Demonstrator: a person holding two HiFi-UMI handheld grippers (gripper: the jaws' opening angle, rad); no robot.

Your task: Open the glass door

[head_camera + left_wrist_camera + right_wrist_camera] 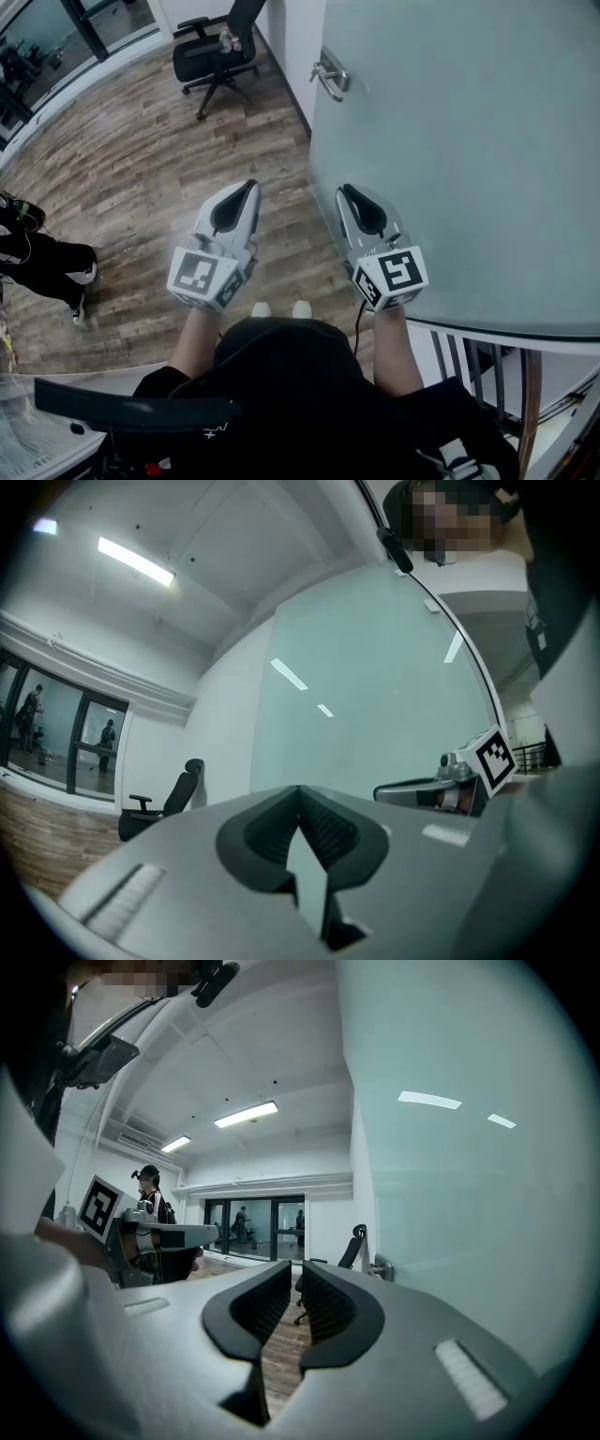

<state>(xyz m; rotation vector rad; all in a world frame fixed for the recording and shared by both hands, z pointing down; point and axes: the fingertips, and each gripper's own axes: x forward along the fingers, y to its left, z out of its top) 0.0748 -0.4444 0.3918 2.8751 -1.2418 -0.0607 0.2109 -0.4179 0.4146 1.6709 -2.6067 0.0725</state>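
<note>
The glass door (469,141) is a big frosted pale-green panel filling the right of the head view, with a metal lever handle (330,77) near its left edge. My right gripper (349,192) points level along the panel, well short of the handle and apart from it. Its jaws stand a narrow gap apart with nothing between them (296,1267); the handle (380,1267) shows small ahead to the right. My left gripper (246,187) hangs beside it over the wooden floor, its tips meeting on nothing (298,791), with the glass (375,696) ahead.
A black office chair (217,52) stands beyond the door's edge by a white wall (286,47). A person in dark trousers (37,258) stands at the left. Dark-framed windows (56,37) line the far left. A railing (469,366) runs under the panel at the lower right.
</note>
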